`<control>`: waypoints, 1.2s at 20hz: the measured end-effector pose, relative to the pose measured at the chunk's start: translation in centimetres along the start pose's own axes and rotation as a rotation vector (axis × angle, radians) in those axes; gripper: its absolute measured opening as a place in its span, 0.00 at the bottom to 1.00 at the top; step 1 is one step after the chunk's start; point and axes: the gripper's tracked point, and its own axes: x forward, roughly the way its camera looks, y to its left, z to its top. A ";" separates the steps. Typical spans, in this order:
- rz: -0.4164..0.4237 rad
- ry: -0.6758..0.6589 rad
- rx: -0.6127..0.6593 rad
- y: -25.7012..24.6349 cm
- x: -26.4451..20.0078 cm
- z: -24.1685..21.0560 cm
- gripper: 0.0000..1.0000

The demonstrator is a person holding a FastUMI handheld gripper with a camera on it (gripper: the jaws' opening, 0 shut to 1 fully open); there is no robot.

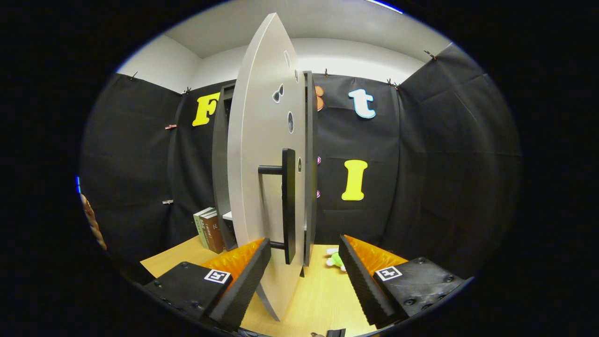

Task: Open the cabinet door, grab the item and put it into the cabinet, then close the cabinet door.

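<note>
A white cabinet door (pixel 257 154) stands partly open, edge-on toward me, with a black bar handle (pixel 288 206) on its face. The dark cabinet body (pixel 221 159) rises behind it. My gripper (pixel 304 262) is open, and the door's lower edge and the handle's bottom end stand between the fingers without being pressed. One finger (pixel 243 281) lies against the door's left side; the other finger (pixel 362 281) is apart on the right. A small green and white plush toy (pixel 336 260) lies on the wooden tabletop (pixel 323 295), just beyond the right finger.
A few books (pixel 208 230) stand upright on the table beside the cabinet's left side. Black cloth walls close the booth on all sides. Bare tabletop stretches to the right of the door.
</note>
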 end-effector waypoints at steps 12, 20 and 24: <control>0.007 0.006 0.059 12.9 4.8 -1.2 0.98; 0.074 -0.042 0.036 22.8 9.5 -0.9 0.98; 0.065 -0.039 -0.003 22.6 8.9 -0.5 0.98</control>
